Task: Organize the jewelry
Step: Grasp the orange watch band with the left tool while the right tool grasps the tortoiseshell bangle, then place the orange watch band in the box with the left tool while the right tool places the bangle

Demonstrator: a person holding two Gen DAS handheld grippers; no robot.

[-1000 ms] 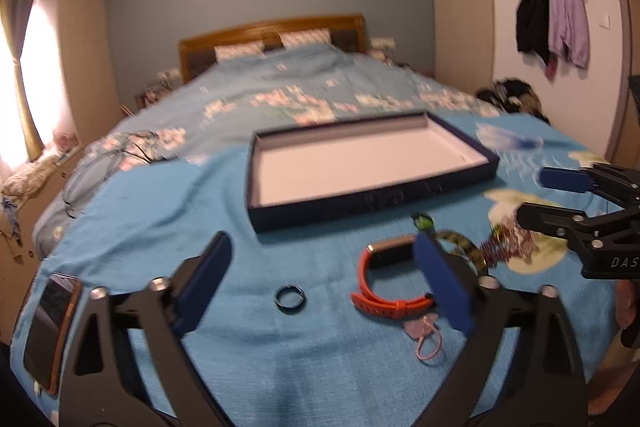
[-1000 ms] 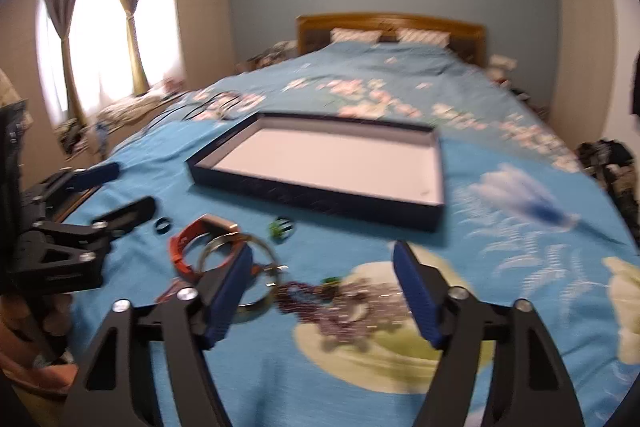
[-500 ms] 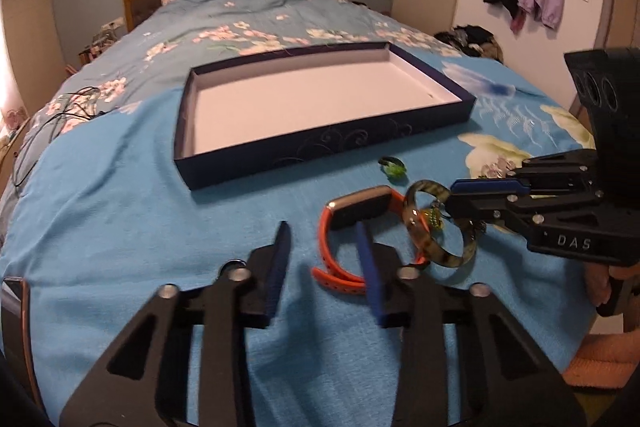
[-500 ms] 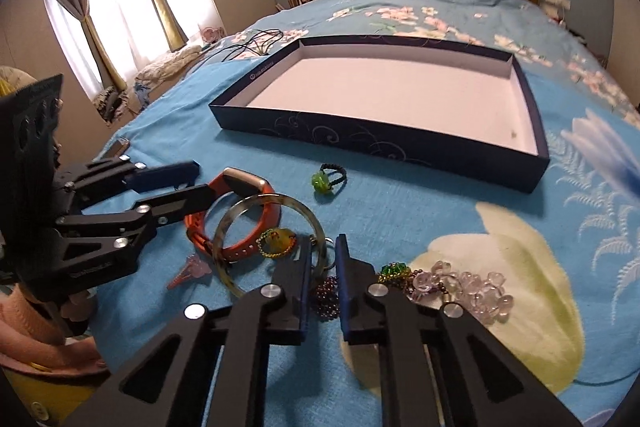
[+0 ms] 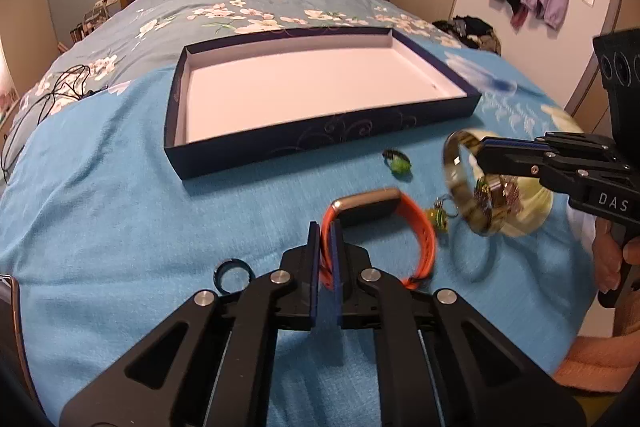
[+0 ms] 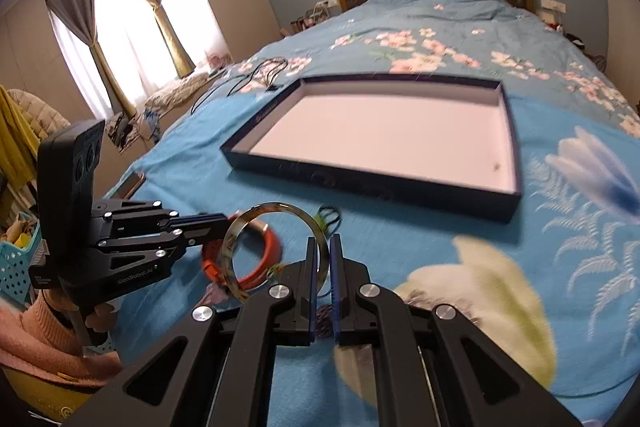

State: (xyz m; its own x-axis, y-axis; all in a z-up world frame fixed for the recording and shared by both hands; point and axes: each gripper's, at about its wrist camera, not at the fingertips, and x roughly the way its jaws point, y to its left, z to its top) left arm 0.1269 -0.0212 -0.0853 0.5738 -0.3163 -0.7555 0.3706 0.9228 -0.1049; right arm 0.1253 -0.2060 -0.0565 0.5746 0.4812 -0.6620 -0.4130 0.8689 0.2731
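Left gripper (image 5: 325, 247) now clamped on orange silicone watch band (image 5: 404, 223); right gripper (image 6: 322, 259) pinching mottled translucent bangle (image 6: 256, 247), lifted. Both ready for navy cardboard tray (image 5: 320, 143).

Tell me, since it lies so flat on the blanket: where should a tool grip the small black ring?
Grip the black ring across its band at one side, coming from straight above. It lies flat with its hole facing up, so one finger can drop inside the hole and the other outside.
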